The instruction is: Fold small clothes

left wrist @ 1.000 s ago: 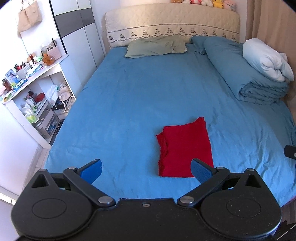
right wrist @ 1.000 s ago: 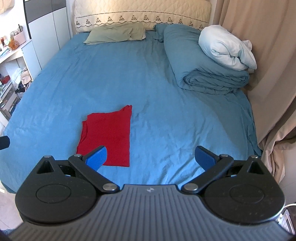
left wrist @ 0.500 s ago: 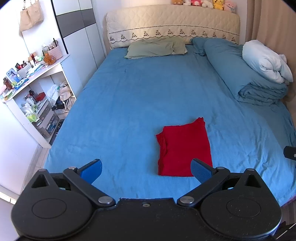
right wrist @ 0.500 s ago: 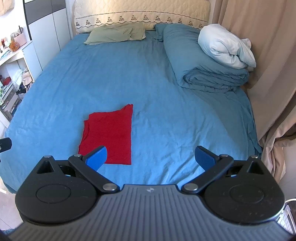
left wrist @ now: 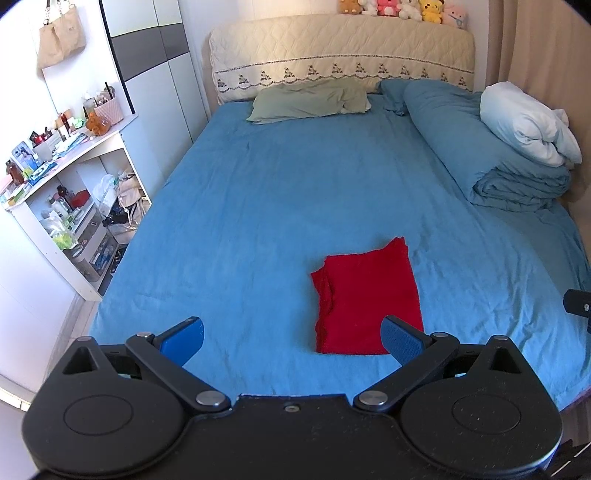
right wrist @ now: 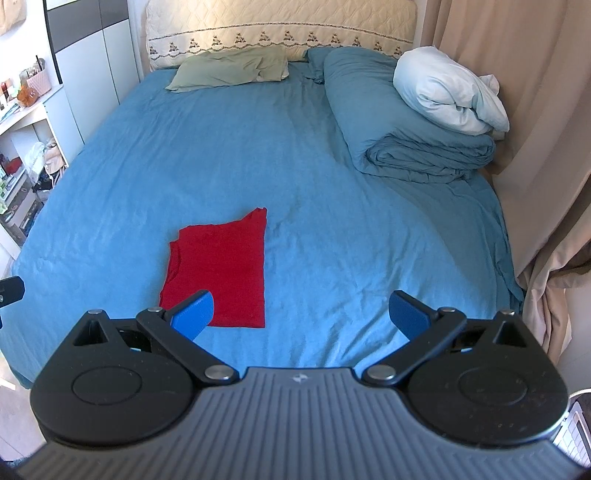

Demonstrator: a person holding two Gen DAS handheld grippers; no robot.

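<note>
Sunlit bedroom, blue sheet (left wrist: 280,206) stretched over a wide bed, and both tools held back at its foot. Left gripper (left wrist: 291,338) has its blue pads spread wide with nothing between them; right gripper (right wrist: 301,310) is just as wide apart and just as empty. Neither touches cloth.

Just beyond them lies the red garment (left wrist: 365,295), flat on the sheet near the foot edge, already a neat upright rectangle with one corner poking up at the far right and layered edges bunched along its left side. To my eye the folding looks close to done, perhaps one fold short.

It should handle as thin, light, limp fabric: no weight, no stiffness, ready to sag or slide apart if lifted by one point. I would pinch through all layers at the two near corners, or along the stacked left edge, so the layers travel together.

From the left tool's camera you get the cluttered white shelf (left wrist: 74,206), the hanging bag (left wrist: 61,40) and the plush toys (left wrist: 402,7) on the headboard. From the right tool's camera you get the beige curtain (right wrist: 535,110) and the full folded duvet (right wrist: 413,122) with the white pillow (right wrist: 447,92) on top, and the garment (right wrist: 221,269) sits left of centre.
</note>
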